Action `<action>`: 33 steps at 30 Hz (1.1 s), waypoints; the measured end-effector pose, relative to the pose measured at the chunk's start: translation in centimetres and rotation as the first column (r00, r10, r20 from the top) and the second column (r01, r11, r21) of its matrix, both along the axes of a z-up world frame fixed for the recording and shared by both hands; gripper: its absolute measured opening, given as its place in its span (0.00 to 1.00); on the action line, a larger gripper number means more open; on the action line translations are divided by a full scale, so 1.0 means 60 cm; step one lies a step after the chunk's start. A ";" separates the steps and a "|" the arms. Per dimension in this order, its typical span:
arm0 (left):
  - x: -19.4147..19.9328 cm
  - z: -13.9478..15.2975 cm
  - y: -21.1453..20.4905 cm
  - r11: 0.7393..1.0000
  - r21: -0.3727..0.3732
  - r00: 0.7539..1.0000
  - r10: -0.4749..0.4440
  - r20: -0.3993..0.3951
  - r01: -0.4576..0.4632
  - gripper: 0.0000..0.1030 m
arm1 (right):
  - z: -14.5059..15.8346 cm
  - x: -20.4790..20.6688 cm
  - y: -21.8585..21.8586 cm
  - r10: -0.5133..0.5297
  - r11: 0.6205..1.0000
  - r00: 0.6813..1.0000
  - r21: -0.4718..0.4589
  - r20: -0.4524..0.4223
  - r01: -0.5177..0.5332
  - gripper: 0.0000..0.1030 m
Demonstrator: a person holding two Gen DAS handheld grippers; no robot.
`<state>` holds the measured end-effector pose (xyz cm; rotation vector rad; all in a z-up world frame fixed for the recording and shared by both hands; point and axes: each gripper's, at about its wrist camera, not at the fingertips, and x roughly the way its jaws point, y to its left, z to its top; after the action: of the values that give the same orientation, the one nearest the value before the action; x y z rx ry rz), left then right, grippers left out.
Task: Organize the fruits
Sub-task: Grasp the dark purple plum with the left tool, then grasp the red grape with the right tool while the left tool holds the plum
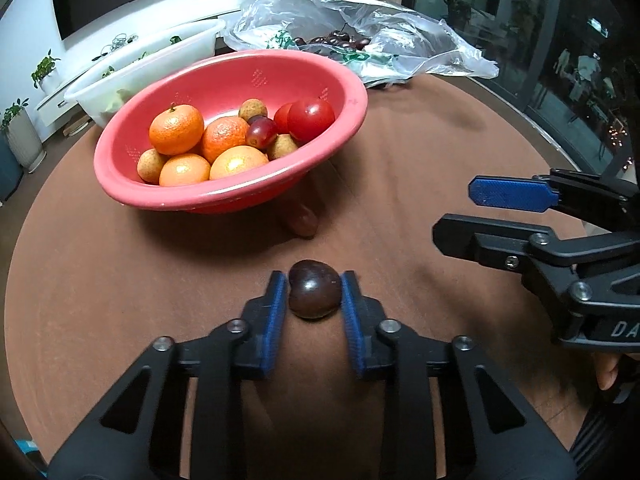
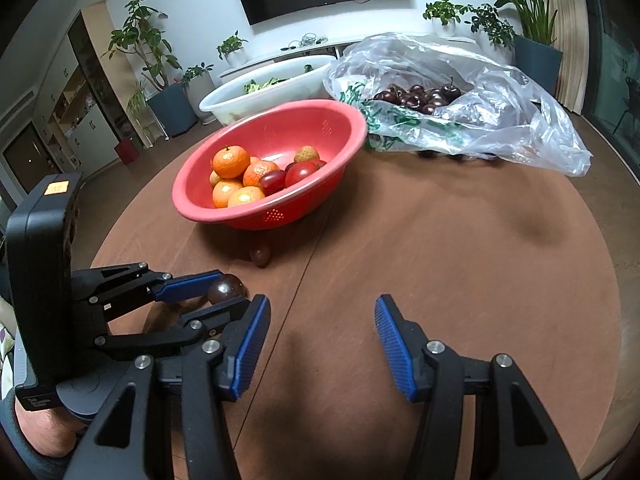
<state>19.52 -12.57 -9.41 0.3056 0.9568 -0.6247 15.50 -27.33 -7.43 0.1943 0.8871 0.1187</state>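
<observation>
Most fruit already sits in the red bowl [image 1: 224,132], ahead of the left gripper [image 1: 314,296], which is clamped on a dark plum [image 1: 314,294] at the table [image 1: 400,200]. One small fruit [image 1: 303,222] beyond it remains. The right gripper [image 2: 320,344] stands apart, empty.

Glossy plastic bowl [image 1: 240,196], matt brown table [image 1: 400,184].

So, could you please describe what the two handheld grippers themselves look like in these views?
Both the left gripper and the right gripper are matte black linkage frames with silver pivot screws and two fingers faced with ribbed blue pads. The left one carries a black box with an orange sticker; white lettering marks the right one's body.
</observation>
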 end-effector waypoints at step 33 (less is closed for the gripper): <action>0.000 0.012 0.145 0.967 -0.205 0.987 0.143 -0.070 -0.154 0.24 | -0.037 0.126 0.122 0.151 0.973 0.988 -0.171 -0.035 -0.155 0.28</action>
<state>19.54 -3.89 -8.69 0.0282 0.9475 -0.5929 23.08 -20.04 -9.68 -0.0360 0.9287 0.1818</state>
